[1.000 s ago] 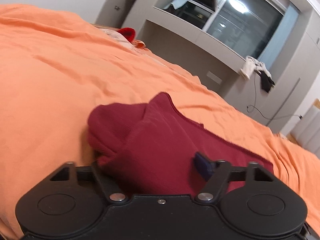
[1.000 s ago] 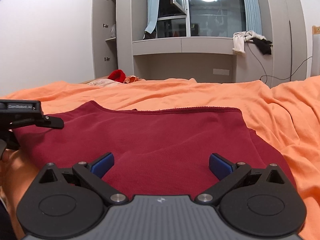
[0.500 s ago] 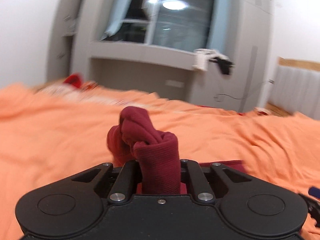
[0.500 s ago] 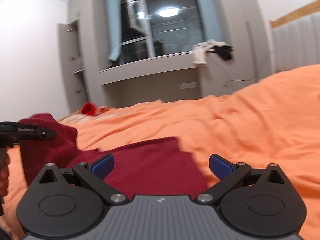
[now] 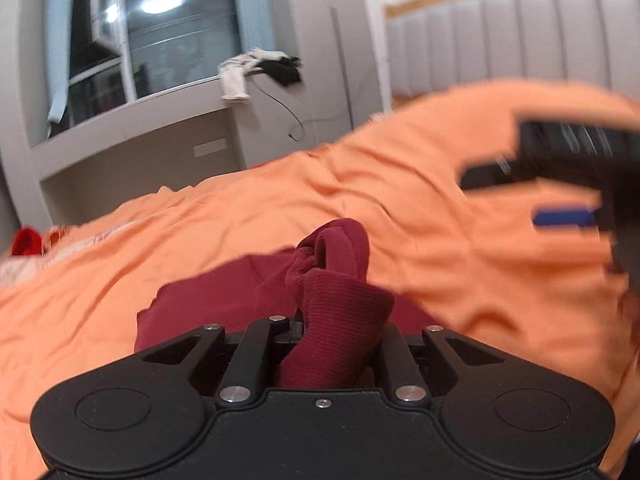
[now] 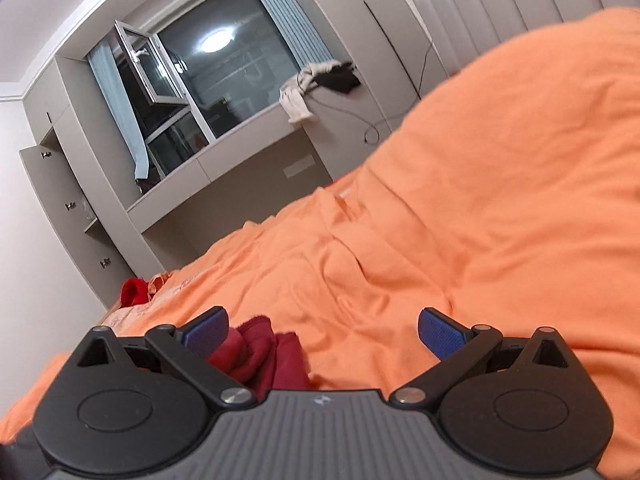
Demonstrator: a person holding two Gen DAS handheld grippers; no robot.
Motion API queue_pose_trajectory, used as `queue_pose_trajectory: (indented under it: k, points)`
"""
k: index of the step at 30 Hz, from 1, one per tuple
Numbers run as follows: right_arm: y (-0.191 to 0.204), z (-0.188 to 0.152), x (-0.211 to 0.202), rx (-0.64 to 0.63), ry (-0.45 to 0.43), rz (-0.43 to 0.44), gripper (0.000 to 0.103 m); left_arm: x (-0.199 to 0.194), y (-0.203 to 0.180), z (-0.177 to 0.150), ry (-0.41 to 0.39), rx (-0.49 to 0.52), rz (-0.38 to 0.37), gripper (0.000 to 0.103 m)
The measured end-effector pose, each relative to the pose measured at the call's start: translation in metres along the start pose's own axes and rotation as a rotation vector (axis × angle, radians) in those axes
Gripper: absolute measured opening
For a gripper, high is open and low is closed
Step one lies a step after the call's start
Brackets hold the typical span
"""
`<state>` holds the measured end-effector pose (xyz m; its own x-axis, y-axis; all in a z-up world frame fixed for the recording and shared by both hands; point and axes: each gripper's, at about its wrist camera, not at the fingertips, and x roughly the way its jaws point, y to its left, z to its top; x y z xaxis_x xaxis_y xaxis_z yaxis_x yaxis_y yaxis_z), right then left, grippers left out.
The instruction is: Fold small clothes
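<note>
A dark red garment [image 5: 224, 300] lies on the orange bedsheet [image 5: 400, 208]. My left gripper [image 5: 334, 332] is shut on a bunched ribbed fold of the dark red garment and holds it up off the sheet. My right gripper [image 6: 322, 330] is open and empty, tilted over the sheet, with a bit of the garment [image 6: 264, 354] just below its left blue pad [image 6: 206, 330]. The right gripper also shows blurred at the right of the left wrist view [image 5: 568, 184].
A bright red item [image 6: 134, 292] lies at the far left of the bed. A grey window desk unit [image 6: 248, 164] with white and black clothes [image 6: 316, 80] and a padded headboard [image 5: 520, 36] stand behind the bed.
My left gripper closed on the garment's edge, lifted it and swung it to the right. My right gripper moved right off the garment and tilted.
</note>
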<state>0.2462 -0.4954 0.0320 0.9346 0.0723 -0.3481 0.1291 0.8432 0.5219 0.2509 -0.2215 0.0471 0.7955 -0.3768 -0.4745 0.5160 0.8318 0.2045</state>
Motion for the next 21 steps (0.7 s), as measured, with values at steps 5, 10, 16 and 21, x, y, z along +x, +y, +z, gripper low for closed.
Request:
queue_pose_trajectory:
  k: [5,10,16,21]
  points:
    - [-0.004,-0.007,0.010,0.045,0.068,0.020,0.103,-0.005,-0.007,-0.022,0.021,0.090,-0.031,0.034]
    - [-0.005,-0.015,0.024,0.089,0.153,0.059,0.103,-0.030,-0.009,-0.032,-0.037,0.143,-0.153,0.094]
    - [-0.001,-0.021,0.039,0.117,0.197,0.139,0.103,-0.057,-0.022,-0.045,-0.111,0.301,-0.107,0.101]
    - [0.005,-0.025,0.051,0.109,0.229,0.205,0.103,-0.060,-0.004,-0.045,-0.148,0.249,-0.059,0.102]
